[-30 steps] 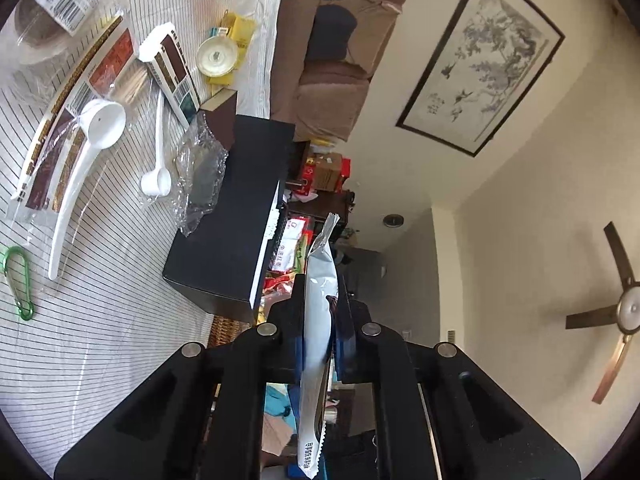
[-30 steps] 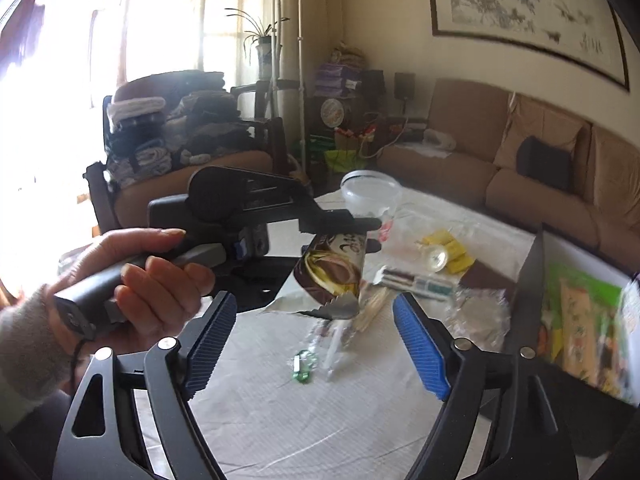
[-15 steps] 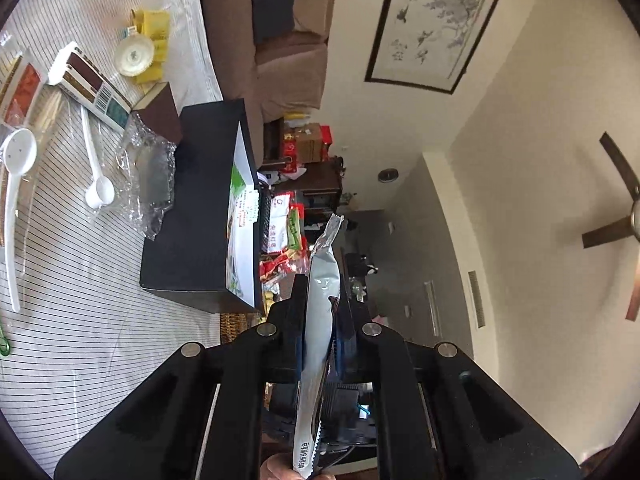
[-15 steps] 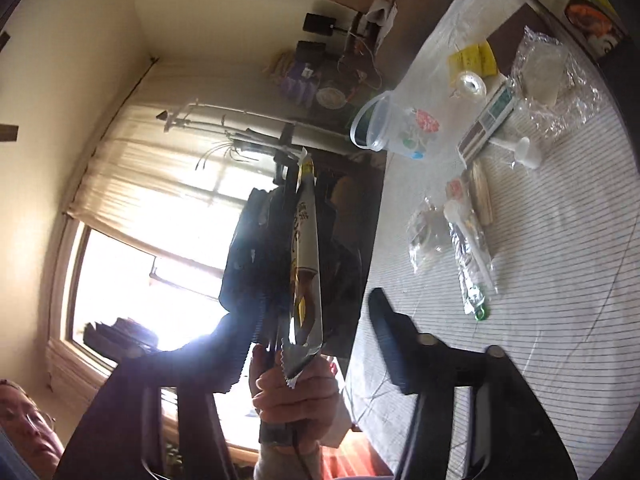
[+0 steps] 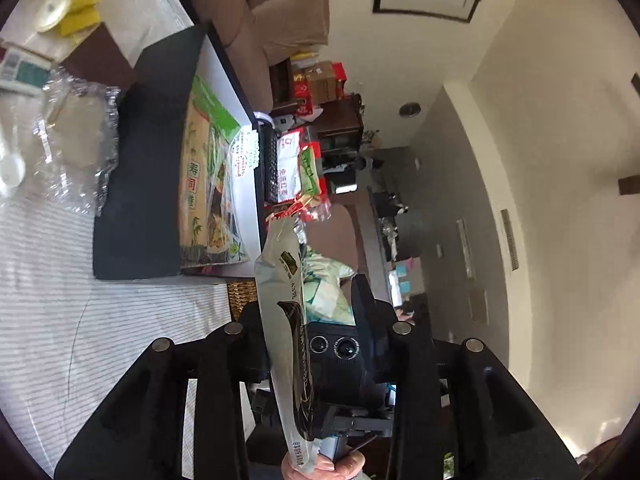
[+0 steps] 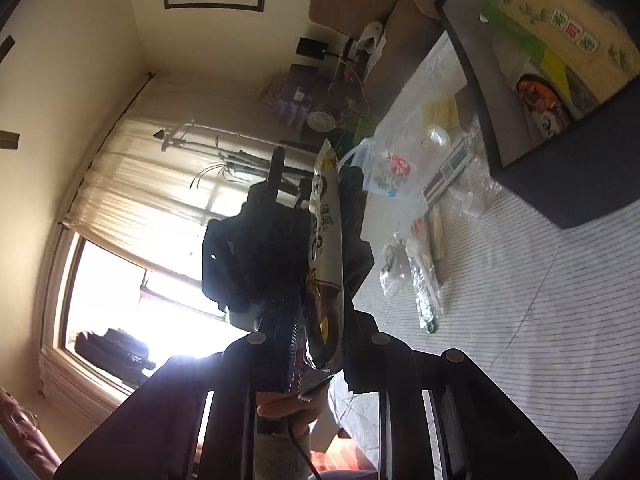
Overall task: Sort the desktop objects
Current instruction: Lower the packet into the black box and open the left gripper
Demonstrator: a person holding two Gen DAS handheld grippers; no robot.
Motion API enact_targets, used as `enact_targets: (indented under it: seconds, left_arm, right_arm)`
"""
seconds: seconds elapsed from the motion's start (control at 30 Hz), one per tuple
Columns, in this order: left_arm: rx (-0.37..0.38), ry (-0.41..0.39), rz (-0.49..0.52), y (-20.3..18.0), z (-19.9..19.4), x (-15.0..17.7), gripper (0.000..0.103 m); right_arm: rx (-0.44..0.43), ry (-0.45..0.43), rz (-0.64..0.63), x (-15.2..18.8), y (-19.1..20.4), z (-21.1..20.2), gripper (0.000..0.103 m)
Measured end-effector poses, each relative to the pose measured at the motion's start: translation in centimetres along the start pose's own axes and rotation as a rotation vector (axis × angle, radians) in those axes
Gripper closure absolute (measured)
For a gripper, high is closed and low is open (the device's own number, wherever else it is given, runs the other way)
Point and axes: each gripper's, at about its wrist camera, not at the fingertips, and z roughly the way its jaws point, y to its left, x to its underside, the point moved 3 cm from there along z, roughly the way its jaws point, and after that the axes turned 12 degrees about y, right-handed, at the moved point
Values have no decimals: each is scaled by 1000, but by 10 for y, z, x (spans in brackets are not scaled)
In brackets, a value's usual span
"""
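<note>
Left wrist view, tongs: your left tongs (image 5: 316,332) stand apart, having just been opening; no pad presses the snack packet (image 5: 284,320) between them.
Left wrist view, packet: it hangs in the air, past the counter (image 5: 80,340) edge and short of the black box (image 5: 140,160).
Left wrist view, risk: draw back crookedly and a finger likely snags the foil and tugs it loose.
Right wrist view, tongs: your right tongs (image 6: 320,344) have just been closing and look clamped on the snack packet's (image 6: 326,240) lower end.
Right wrist view, risk: the bite seems to sit near the crimped edge, so the slick, tall packet may swing or slide out.
Right wrist view, consequence: a drop here probably misses the black box (image 6: 560,184) and the counter (image 6: 520,340).
</note>
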Motion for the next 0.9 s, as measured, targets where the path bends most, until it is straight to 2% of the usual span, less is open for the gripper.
enact_targets:
  seconds: [0.1, 0.17, 0.23, 0.33, 0.47, 0.53, 0.6, 0.63, 0.7, 0.9]
  left_arm:
    - [-91, 64, 23, -22, 36, -45, 68]
    - [-170, 104, 31, -29, 58, -73, 62]
    - [-254, 142, 32, -30, 78, -95, 51]
    - [-385, 191, 3, -12, 102, -118, 46]
    - [-553, 242, -56, 22, 113, -128, 46]
    - [-526, 244, -55, 27, 109, -125, 49]
    - [-554, 238, -43, 26, 107, -124, 47]
    - [-593, 234, -33, 25, 107, -125, 33]
    - [-634, 206, -10, 15, 103, -128, 23]
    - [-579, 124, 41, -17, 73, -129, 23]
  right_arm:
    - [57, -25, -18, -36, 2, -32, 84]
    - [91, -40, -21, -63, -1, -51, 84]
    - [150, -36, -9, -90, -10, -66, 84]
    - [269, 24, 18, -117, -32, -65, 84]
    - [327, 136, 88, -128, -70, -45, 84]
    - [344, 192, 130, -128, -88, -32, 84]
    - [354, 236, 167, -128, -102, -23, 84]
    - [378, 259, 164, -128, -106, -19, 84]
    - [417, 302, 164, -126, -112, -12, 83]
    - [544, 414, 158, -120, -126, 10, 77]
